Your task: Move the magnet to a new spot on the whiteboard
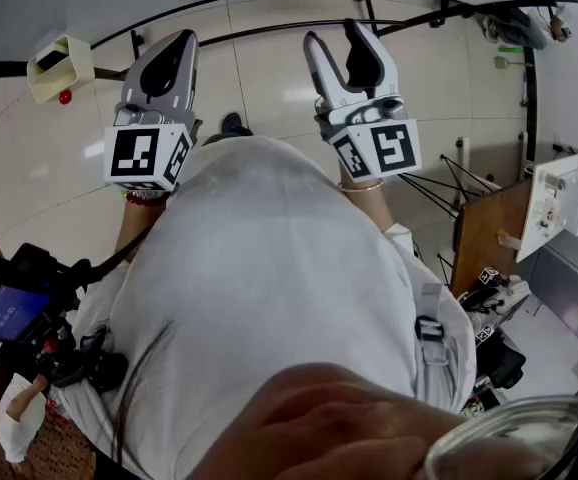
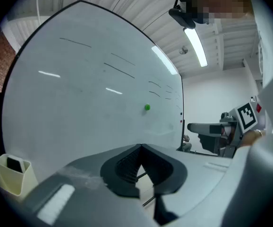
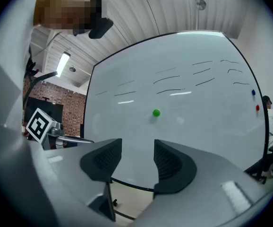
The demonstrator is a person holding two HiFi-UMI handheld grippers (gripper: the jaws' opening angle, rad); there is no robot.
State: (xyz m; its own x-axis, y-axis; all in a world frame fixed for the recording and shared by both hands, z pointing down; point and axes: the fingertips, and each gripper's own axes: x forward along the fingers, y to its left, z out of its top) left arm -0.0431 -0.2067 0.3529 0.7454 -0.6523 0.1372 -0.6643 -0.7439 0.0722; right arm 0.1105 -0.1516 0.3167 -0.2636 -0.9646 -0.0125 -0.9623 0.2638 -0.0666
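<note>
The right gripper [image 3: 138,148] has its jaws apart with nothing between them. Straight ahead, just above the gap, the small green magnet [image 3: 156,112] sits on the whiteboard [image 3: 198,93], well apart from the tips. The left gripper [image 2: 141,146] has its jaws pressed together and empty, so the right one looks better placed; the magnet is round, with no long axis.

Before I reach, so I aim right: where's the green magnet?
In the right gripper view, the green magnet sits centrally on the whiteboard, above the open right gripper.
</note>
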